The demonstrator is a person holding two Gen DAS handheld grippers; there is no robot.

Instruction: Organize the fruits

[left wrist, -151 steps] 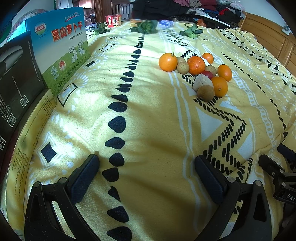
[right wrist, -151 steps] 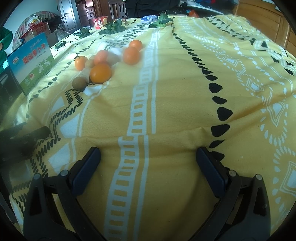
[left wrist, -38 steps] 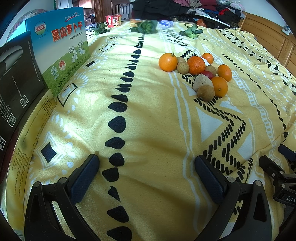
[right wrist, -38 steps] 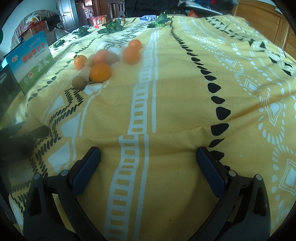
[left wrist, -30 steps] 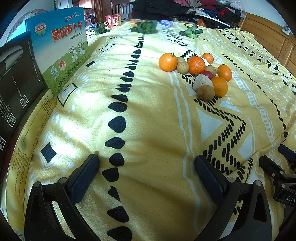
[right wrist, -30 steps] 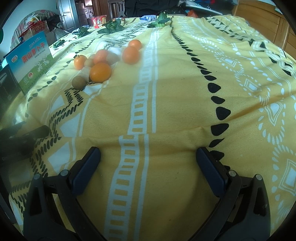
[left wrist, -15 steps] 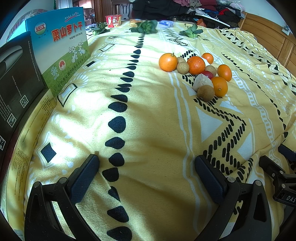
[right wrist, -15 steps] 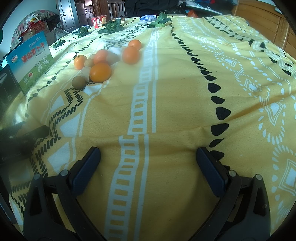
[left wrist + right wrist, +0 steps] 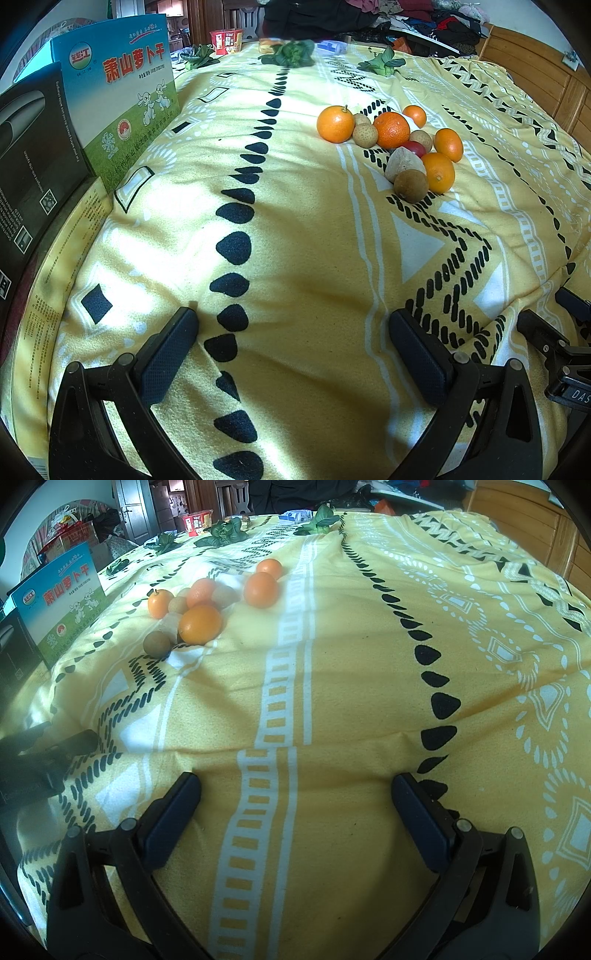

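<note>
In the left wrist view, nothing you are handling has shifted since the earlier frames; only the sunlight patches on the yellow blanket (image 9: 295, 240) have grown a little brighter along the left side. Your left gripper (image 9: 291, 350) rests low at the bottom of the frame, spread wide with nothing between its fingers (image 9: 166, 354), pressed onto or just above the blanket. The fruit pile (image 9: 395, 147) sits in the upper right of the frame, well apart from the gripper: several oranges, small brown round fruits, a red one half hidden and a pale wedge-shaped piece, all touching in one cluster. A blue and green box (image 9: 122, 92) stands at the upper left with a black box (image 9: 33, 147) beside it. Part of your other tool shows at the lower right edge.

In the right wrist view, the scene also matches the earlier frames. Your right gripper (image 9: 295, 812) sits at the bottom of the frame, equally wide and empty, low over the blanket (image 9: 332, 664). The fruit pile (image 9: 207, 602) lies in the upper left, well apart from it, with the blue and green box (image 9: 62, 602) further left. Leafy greens (image 9: 225, 531) lie along the top of the frame.
</note>
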